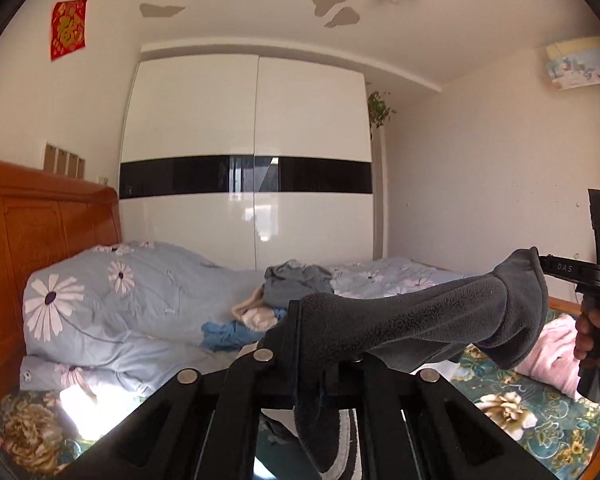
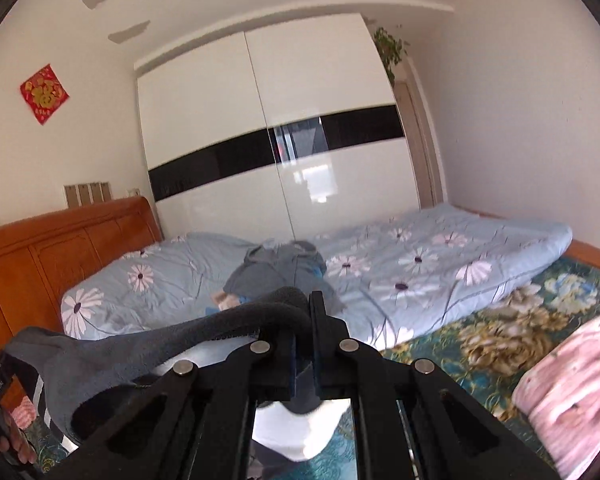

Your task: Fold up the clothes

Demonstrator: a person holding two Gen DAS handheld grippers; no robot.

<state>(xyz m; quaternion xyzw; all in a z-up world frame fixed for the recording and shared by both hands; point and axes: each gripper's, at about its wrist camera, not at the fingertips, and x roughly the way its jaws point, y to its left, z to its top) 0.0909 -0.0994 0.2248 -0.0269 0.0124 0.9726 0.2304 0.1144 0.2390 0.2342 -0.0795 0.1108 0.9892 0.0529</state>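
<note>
Above floral bed (image 2: 500, 344), white wardrobe (image 1: 252, 160) behind, both fingers clamped on grey garment (image 1: 412, 320).

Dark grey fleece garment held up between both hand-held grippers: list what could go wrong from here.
1. The dark grey fleece garment is pinched only at its edges by the left hand-held gripper and right hand-held gripper; a thin grip could slip.
2. Its striped lower part hangs below both cameras, so a bunched or twisted fold could go unseen.
3. The pink garment and the clothes pile crowd the bed, so laying it down may catch them.
</note>
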